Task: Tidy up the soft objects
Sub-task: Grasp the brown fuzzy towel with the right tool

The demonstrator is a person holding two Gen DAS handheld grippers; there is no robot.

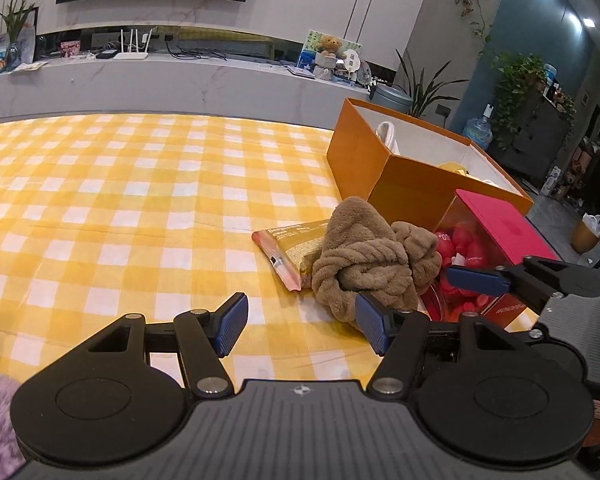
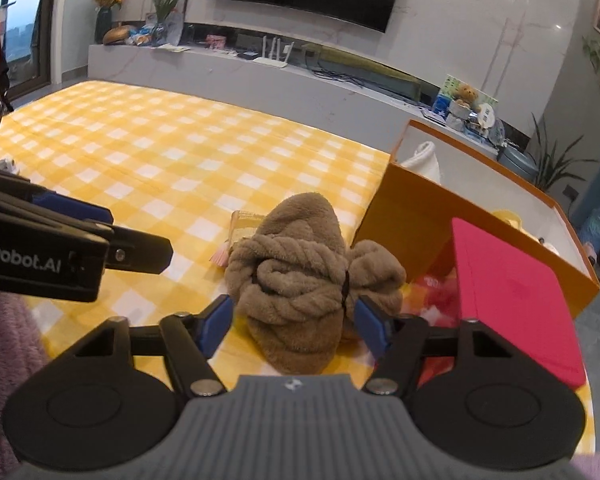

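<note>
Two grippers worked over the yellow checked cloth (image 2: 148, 160). Between them lay the brown plush bundle (image 2: 300, 272), a fleecy thing twisted and knotted, resting on the cloth just in front of the orange box (image 2: 404, 224) and partly over a flat snack packet (image 1: 290, 248). It looked light and very soft, so it would probably squash and sag when it is lifted; the thick knotted middle seemed the best place to take hold.

The right gripper (image 2: 294, 326) pointed downward with its jaws apart on both sides of the bundle's near end. Its right pad seemed to touch the fleece, while a small gap showed at the left pad, so no firm grip yet. The left gripper (image 1: 300, 324) hung beside the bundle, jaws wide apart and empty.
</note>
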